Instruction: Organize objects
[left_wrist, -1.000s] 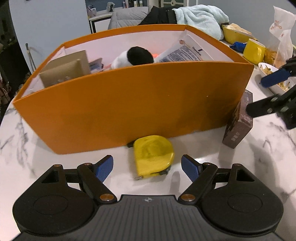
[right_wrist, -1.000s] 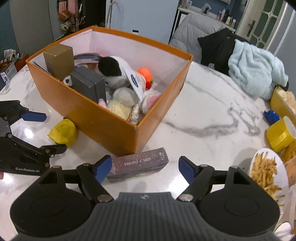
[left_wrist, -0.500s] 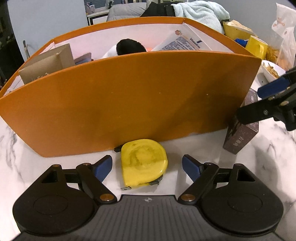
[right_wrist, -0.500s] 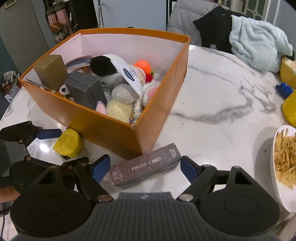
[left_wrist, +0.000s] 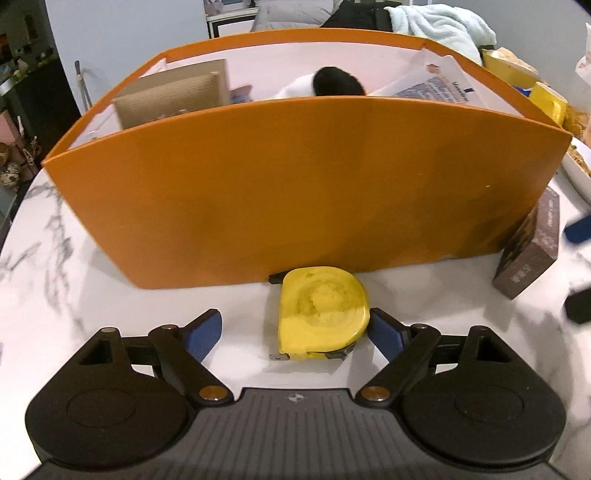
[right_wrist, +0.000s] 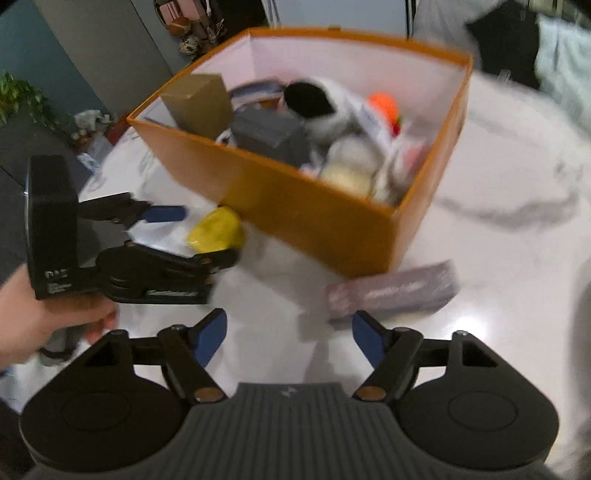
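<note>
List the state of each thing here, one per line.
Left tool: open, straddling the tape measure.
Right tool: open, empty.
Tape measure: flat on the table, against the box.
Box: lidless, filled.
Card box: lying outside the box.

- Marble worktop, white with grey veins.
- Pale blue blanket beyond the far edge.
- Yellow mug at the right.
- Plate of fries beside it.
- Plant on the left.
</note>
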